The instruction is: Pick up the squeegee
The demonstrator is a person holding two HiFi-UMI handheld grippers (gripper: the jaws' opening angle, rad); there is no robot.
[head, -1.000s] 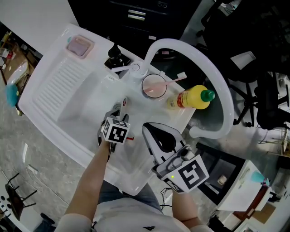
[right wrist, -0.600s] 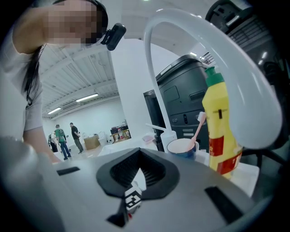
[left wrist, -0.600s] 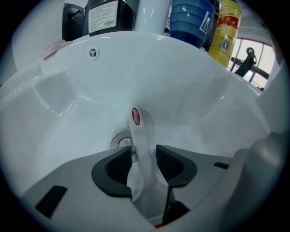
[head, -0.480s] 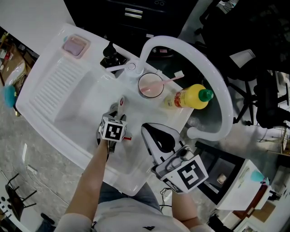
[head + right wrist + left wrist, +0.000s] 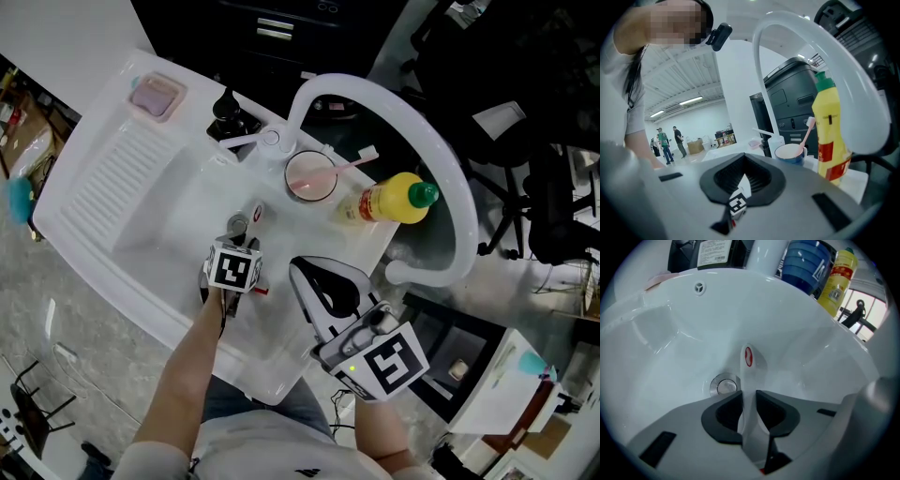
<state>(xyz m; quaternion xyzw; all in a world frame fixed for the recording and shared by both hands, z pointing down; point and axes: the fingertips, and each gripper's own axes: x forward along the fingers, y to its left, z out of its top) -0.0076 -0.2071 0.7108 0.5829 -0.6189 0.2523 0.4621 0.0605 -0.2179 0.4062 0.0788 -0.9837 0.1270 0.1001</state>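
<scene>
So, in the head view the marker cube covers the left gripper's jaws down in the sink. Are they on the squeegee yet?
Observer: Yes. The left gripper view shows that the left gripper has just been closing its jaws, and both pads press on the white handle of the squeegee.
Operator: And does the right gripper carry anything?
Observer: No. In the right gripper view, nothing sits between the jaws of the right gripper.

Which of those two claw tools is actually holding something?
The left gripper: its jaws have just closed on the white squeegee in the sink. The right gripper has nothing between its jaws.
</scene>
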